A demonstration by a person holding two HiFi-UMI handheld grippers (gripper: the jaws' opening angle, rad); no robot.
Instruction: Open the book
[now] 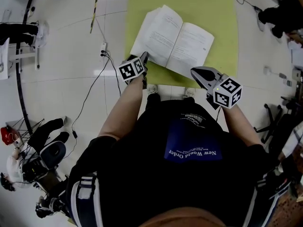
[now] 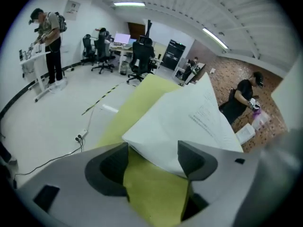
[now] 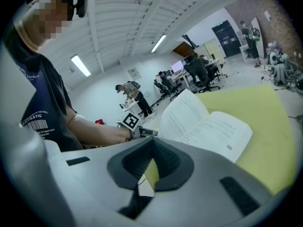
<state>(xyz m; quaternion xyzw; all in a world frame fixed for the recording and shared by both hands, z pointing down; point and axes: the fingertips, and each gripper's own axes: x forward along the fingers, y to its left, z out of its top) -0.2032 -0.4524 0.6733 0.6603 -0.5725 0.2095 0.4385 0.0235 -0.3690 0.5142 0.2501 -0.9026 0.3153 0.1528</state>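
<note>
Item: left gripper [image 2: 151, 161], jaws spread wide. We logged the near left corner of the book [image 2: 189, 122] between them, raised off the yellow mat [image 2: 151, 193]; neither pad pressed it.

Item: right gripper [image 3: 150, 163], jaws drawn together on nothing, held off the near right corner, apart from the paper.

Item: book, lying open on the mat, spine running away from us and tilted slightly. It lay just ahead of the left gripper, the nearer of the two.

Only the head view showed both pages spread; only the left gripper view showed the lifted corner. We judged the opening all but done.
</note>
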